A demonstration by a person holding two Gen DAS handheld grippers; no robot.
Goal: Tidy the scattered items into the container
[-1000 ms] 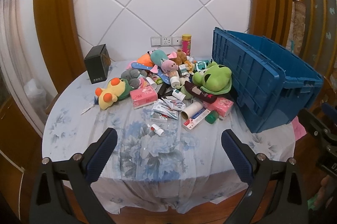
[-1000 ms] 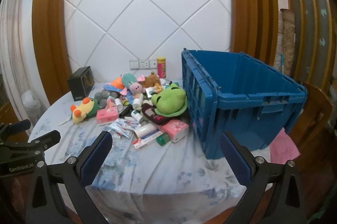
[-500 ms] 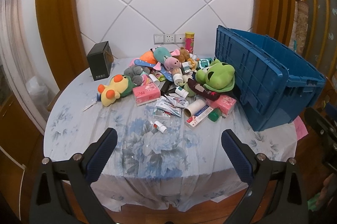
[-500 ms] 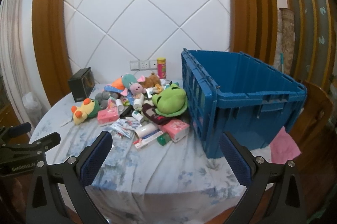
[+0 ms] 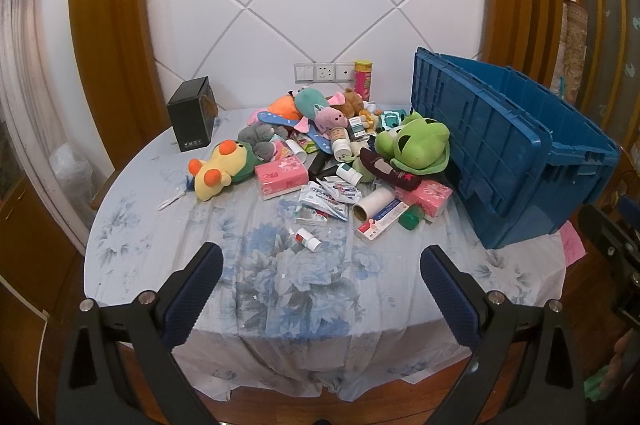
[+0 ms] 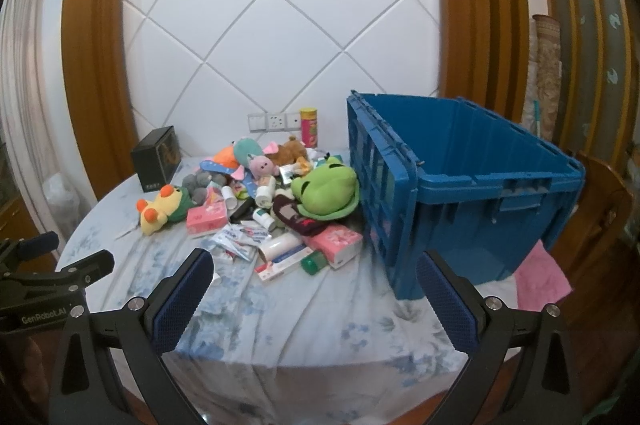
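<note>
A big blue crate (image 5: 508,153) stands open at the table's right side; it also shows in the right wrist view (image 6: 472,185). A pile of items lies left of it: a green frog plush (image 5: 416,145), a yellow duck plush (image 5: 220,169), pink tissue packs (image 5: 280,177), a white roll (image 5: 372,203), a small bottle (image 5: 308,240) and several more. My left gripper (image 5: 320,281) is open and empty, held before the table's near edge. My right gripper (image 6: 314,289) is open and empty too, in front of the crate and pile.
A black box (image 5: 192,121) stands at the table's back left. A yellow and pink can (image 5: 363,78) stands by the wall sockets. The floral tablecloth (image 5: 304,289) hangs over the round table's near edge. A pink cloth (image 6: 540,273) lies right of the crate.
Both views have shifted slightly; the left gripper has tilted up a little, so the pile sits lower and closer in its view. Both grippers stay open and nothing on the table has moved.
</note>
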